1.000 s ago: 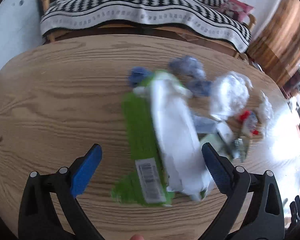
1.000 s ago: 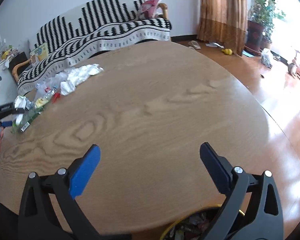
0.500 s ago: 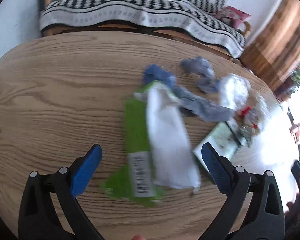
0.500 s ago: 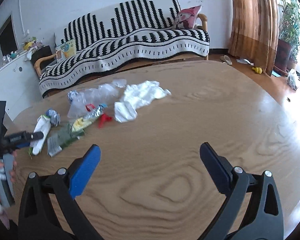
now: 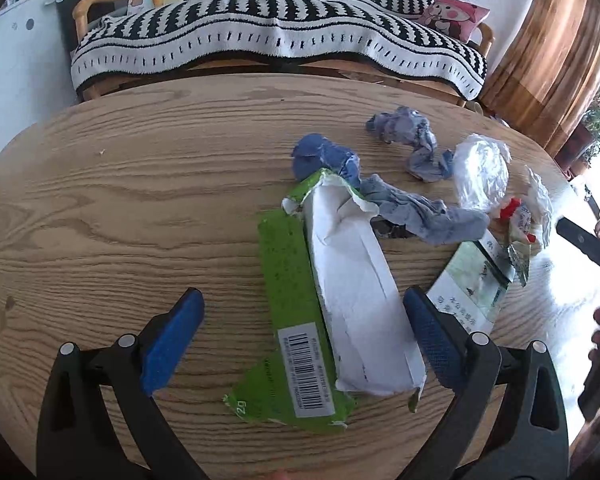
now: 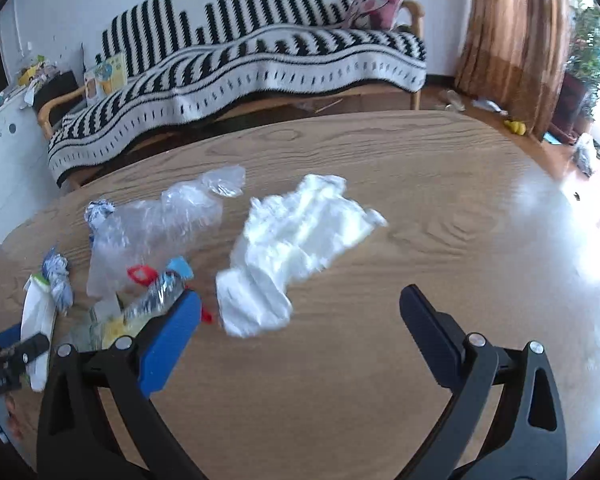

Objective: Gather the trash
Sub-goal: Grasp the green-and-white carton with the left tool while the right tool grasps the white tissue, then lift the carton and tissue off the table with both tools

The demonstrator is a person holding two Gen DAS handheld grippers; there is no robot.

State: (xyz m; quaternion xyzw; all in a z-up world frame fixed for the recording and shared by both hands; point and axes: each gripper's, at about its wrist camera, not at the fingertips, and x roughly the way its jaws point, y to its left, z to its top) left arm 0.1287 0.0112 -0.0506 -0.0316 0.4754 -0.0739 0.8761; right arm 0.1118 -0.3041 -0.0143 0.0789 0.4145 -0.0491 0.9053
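Trash lies in a pile on my round wooden worktop (image 5: 120, 184). My left gripper (image 5: 300, 320) is wide open and holds nothing. A torn green and white carton (image 5: 324, 292) lies flat between its two fingers. Just past the carton I see crumpled blue paper (image 5: 412, 208), a clear plastic wad (image 5: 480, 168) and a small printed box (image 5: 472, 280), all close together. To the left of the carton the wood is bare all the way to the round edge, so I have lots of room there.

My right gripper (image 6: 300, 312) is wide open too, with nothing in it. A white crumpled bag (image 6: 296, 236) lies just ahead of it, near the left finger. A clear plastic bag (image 6: 160, 224) lies beside that. Bare wood runs off to the right, up to the shiny far edge. A striped sofa (image 6: 236, 64) stands behind the worktop.

A second ago my right gripper looked over bare wood with the pile far off to the left. Now the white bag is right in front of it. My left view was blurry then, and now it is sharp, with the carton in nearly the same place.
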